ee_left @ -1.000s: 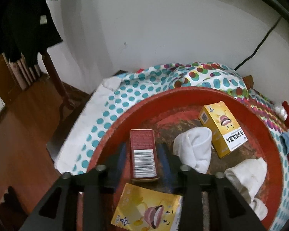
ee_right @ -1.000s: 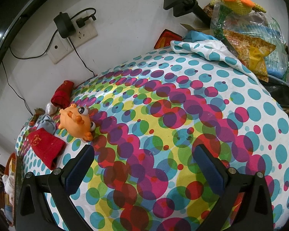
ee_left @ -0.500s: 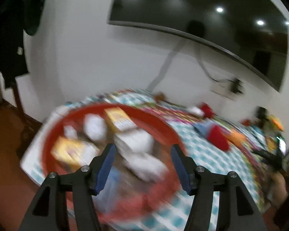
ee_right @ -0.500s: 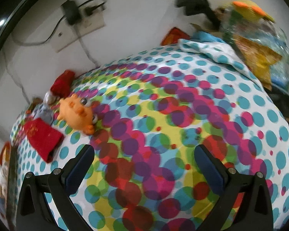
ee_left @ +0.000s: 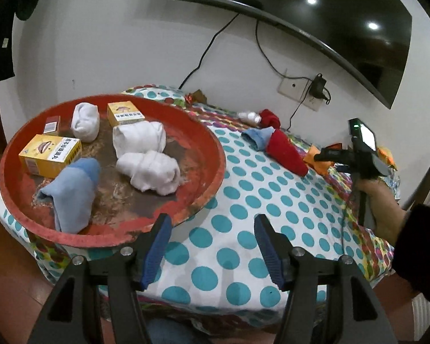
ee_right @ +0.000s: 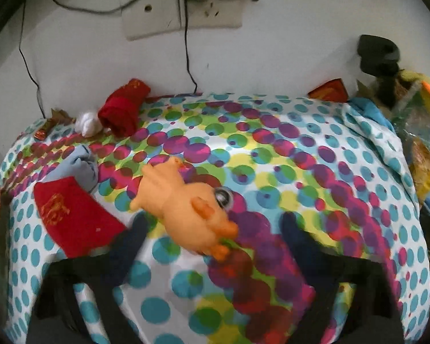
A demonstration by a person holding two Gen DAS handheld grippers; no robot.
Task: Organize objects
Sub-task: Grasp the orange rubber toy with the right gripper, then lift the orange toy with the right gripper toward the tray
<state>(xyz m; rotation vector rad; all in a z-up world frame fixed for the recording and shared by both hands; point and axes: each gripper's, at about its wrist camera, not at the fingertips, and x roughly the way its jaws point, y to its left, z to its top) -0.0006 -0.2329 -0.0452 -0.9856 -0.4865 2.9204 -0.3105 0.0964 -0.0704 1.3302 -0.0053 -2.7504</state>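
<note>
The right claw (ee_right: 212, 223) hangs released over the counter (ee_right: 272, 172), its blurred fingers (ee_right: 137, 229) straddling the rear of an orange toy (ee_right: 186, 209) — the step in hand looks like picking this toy up to carry it to the red tray (ee_left: 209, 149). In the right wrist view the toy lies on the dotted cloth just above centre, tail end toward 11 o'clock and its snout and feet toward 5 o'clock, so its long axis runs slantwise across the gap between the jaws. To grip it well, I would turn the claw until the jaws face the toy's flanks and come down over the thick middle of the body, clear of the small feet and of the bulging eye, since a soft rounded toy is likely to squirt out of a pinch at either end. The red sock (ee_right: 71, 215) lies just beside the left finger at 9 o'clock; catching its edge would drag it along. The left claw (ee_left: 212, 243) is also released and holds nothing — it hangs near the tray's rim, at 6 o'clock in its own view. The tray, at 10 o'clock there, already holds white sock rolls (ee_left: 146, 169), a blue sock (ee_left: 71, 192) and yellow boxes (ee_left: 50, 154).
</note>
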